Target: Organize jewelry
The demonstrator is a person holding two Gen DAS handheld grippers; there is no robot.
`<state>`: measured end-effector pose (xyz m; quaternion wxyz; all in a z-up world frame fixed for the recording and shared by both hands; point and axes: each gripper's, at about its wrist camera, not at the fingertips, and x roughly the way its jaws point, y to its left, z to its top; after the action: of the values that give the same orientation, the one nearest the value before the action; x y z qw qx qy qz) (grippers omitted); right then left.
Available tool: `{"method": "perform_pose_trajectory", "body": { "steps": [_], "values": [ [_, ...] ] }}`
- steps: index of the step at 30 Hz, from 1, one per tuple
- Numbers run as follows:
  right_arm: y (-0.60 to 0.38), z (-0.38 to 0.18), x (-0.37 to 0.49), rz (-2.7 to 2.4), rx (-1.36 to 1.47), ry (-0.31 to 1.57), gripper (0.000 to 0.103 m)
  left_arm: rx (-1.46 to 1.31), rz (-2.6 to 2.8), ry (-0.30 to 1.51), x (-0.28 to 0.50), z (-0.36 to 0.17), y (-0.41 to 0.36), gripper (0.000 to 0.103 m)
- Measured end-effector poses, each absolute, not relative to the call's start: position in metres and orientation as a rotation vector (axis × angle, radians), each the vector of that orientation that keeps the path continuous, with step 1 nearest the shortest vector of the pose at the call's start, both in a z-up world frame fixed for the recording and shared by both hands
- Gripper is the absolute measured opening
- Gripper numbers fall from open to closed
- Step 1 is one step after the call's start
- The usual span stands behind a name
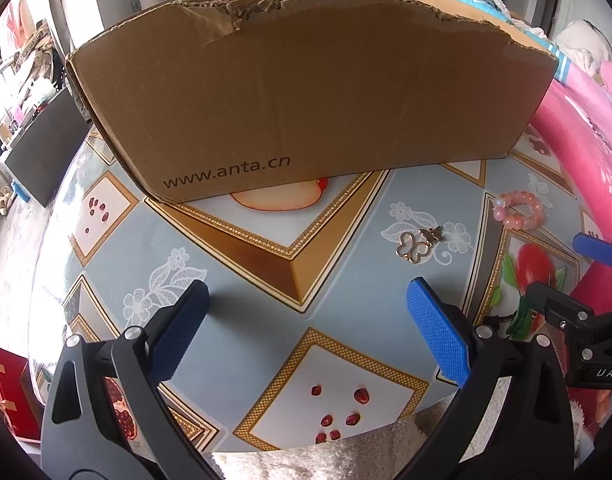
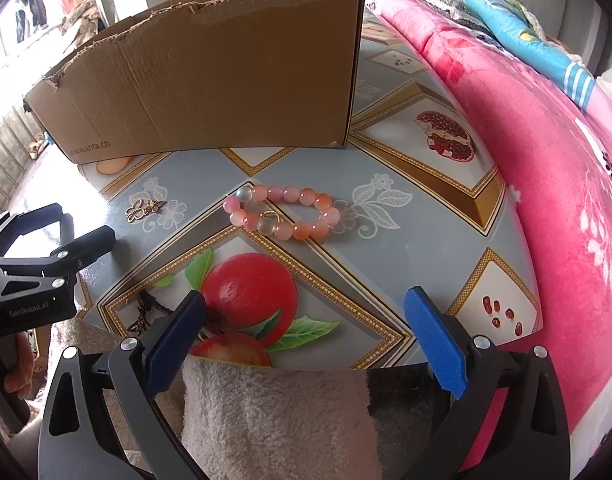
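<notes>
Left wrist view: the left gripper [image 1: 306, 320] hovers with fingers apart and empty over the patterned worktop [image 1: 266, 280]. A gold butterfly pendant [image 1: 416, 249] lies ahead to its right, before the cardboard box [image 1: 306, 100].

Right wrist view: the right gripper [image 2: 306, 320] is spread too, empty; the pink bead bracelet [image 2: 284, 214] lies ahead on the worktop, the pendant [image 2: 140, 208] well to its left.

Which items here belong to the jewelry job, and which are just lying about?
Job: pink bead bracelet, gold butterfly pendant, small bee charm, cardboard box.
Lying about: pink blanket, beige towel, blue patterned cushion.
</notes>
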<state>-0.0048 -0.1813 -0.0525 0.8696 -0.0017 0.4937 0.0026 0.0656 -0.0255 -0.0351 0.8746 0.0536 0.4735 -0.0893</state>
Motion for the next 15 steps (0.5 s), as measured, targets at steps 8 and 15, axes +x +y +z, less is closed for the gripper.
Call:
{"method": "perform_pose_trajectory", "body": {
  "steps": [8, 15],
  "values": [
    [-0.183, -0.047, -0.008, 0.052, 0.018, 1.027, 0.097, 0.132, -0.222, 0.980, 0.069, -0.034, -0.026, 0.096],
    [-0.183, -0.024, -0.021, 0.070, 0.035, 0.913, 0.097, 0.127, -0.227, 0.944, 0.067, -0.035, -0.024, 0.096]
  ]
}}
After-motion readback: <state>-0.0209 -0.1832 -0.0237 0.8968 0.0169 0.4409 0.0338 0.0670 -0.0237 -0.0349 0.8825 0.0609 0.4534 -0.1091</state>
